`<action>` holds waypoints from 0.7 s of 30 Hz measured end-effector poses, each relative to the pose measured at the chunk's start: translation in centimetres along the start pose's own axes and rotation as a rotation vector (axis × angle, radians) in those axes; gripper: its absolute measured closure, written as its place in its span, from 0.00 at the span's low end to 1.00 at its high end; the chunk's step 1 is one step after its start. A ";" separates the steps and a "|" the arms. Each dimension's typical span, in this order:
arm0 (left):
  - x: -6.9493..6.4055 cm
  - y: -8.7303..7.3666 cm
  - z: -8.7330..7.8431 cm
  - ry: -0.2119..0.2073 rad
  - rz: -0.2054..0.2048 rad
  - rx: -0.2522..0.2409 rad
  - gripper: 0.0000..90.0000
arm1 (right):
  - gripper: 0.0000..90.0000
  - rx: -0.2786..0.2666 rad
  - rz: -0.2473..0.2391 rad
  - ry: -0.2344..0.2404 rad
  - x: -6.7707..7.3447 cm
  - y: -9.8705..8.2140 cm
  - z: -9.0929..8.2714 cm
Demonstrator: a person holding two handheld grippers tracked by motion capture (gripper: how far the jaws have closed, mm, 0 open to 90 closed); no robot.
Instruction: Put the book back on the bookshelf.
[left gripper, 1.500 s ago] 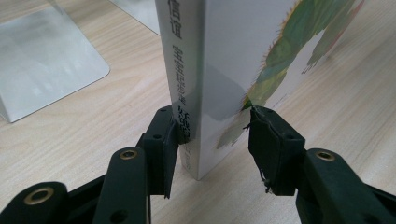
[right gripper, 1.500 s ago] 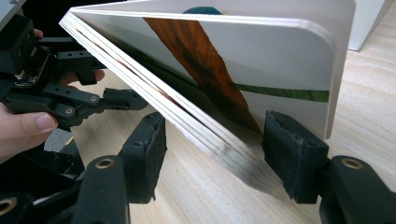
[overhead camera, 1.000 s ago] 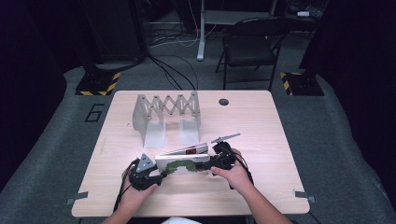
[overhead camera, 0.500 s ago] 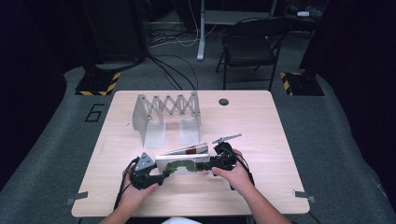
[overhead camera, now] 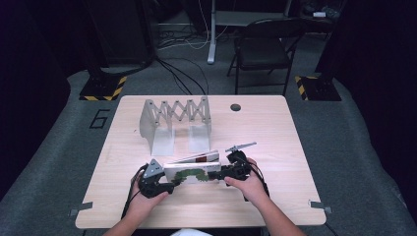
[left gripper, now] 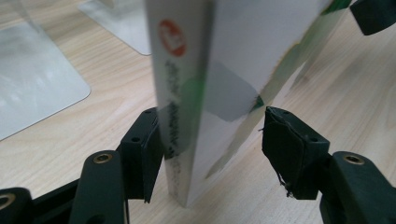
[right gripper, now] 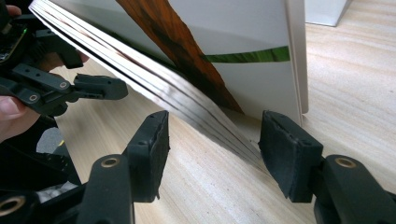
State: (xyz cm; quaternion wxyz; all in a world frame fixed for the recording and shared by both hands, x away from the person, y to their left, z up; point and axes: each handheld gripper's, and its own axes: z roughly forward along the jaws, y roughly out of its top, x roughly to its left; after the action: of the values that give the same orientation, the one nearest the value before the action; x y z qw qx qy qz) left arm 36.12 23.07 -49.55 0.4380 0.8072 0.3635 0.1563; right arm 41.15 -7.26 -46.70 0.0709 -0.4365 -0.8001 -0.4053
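At the near edge of the table (overhead camera: 275, 137): noted a thin picture book (overhead camera: 192, 173) stood on its long edge, white cover with green artwork, spine end toward the left gripper (overhead camera: 169, 186), page end toward the right gripper (overhead camera: 222, 173). Well short of the folding metal rack (overhead camera: 174, 115) farther back.

Change logged:
- Left jaws just been opening. In the left gripper view, found one pad against or just beside the spine, the other clearly off the cover. Apart, no clamp.
- Right jaws just been closing. In the right gripper view, saw fanned pages and back cover between the pads; one pad free of the pages, the other just beside the cover, contact not certain. Apart, no clamp yet.

Read as a handover of the hold: release at the spine, pinch coming at the open edge. Judged the book only loosely propped for the moment; could tip or splay wider if the right pads did not gather all the leaves.

Pose: both hands low on the tabletop, grippers laid roughly level and aimed inward at each other along the book's length, forearms entering from the near side. Right hand wrapped around its gripper from behind; left likewise, grey three-cornered plate uppermost.
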 end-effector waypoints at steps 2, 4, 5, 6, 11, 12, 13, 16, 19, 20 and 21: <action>-0.1 0.1 0.0 0.006 0.016 0.007 0.44 | 0.48 -0.002 0.005 -0.002 0.0 -0.1 0.0; 0.0 0.1 0.1 0.005 0.011 0.003 0.44 | 0.48 -0.002 0.010 -0.004 0.0 -0.1 -0.2; 0.1 0.1 0.1 -0.002 0.005 0.005 0.44 | 0.48 -0.003 0.009 -0.005 -0.1 -0.2 -0.2; 0.1 0.1 0.1 -0.005 -0.004 0.000 0.45 | 0.48 -0.003 0.009 -0.005 -0.1 -0.2 -0.3; 0.2 0.1 0.1 -0.003 0.005 0.002 0.46 | 0.49 -0.008 0.015 -0.009 -0.2 -0.2 -0.4; 0.2 0.1 0.1 -0.002 0.009 0.002 0.46 | 0.49 -0.013 0.011 -0.012 -0.3 -0.2 -0.4; 0.2 0.1 0.1 -0.001 0.012 0.003 0.47 | 0.49 -0.015 0.011 -0.012 -0.3 -0.2 -0.4; 0.2 0.1 0.0 -0.004 0.016 0.012 0.48 | 0.49 -0.025 0.022 -0.012 -0.5 -0.1 -0.8; 0.2 0.1 0.1 0.003 0.012 0.003 0.50 | 0.50 -0.031 0.026 -0.018 -0.8 -0.1 -0.9; 0.2 0.1 0.0 0.003 0.010 0.003 0.50 | 0.50 -0.032 0.035 -0.026 -0.9 -0.1 -0.9; 0.2 0.1 0.0 0.003 0.010 0.003 0.51 | 0.51 -0.029 0.044 -0.033 -1.0 -0.1 -0.9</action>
State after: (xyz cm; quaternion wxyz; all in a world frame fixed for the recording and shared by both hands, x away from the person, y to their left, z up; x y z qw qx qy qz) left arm 36.36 23.18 -49.50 0.4355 0.8095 0.3603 0.1591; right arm 41.40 -8.58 -46.61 0.0603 -0.4614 -0.7855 -0.4080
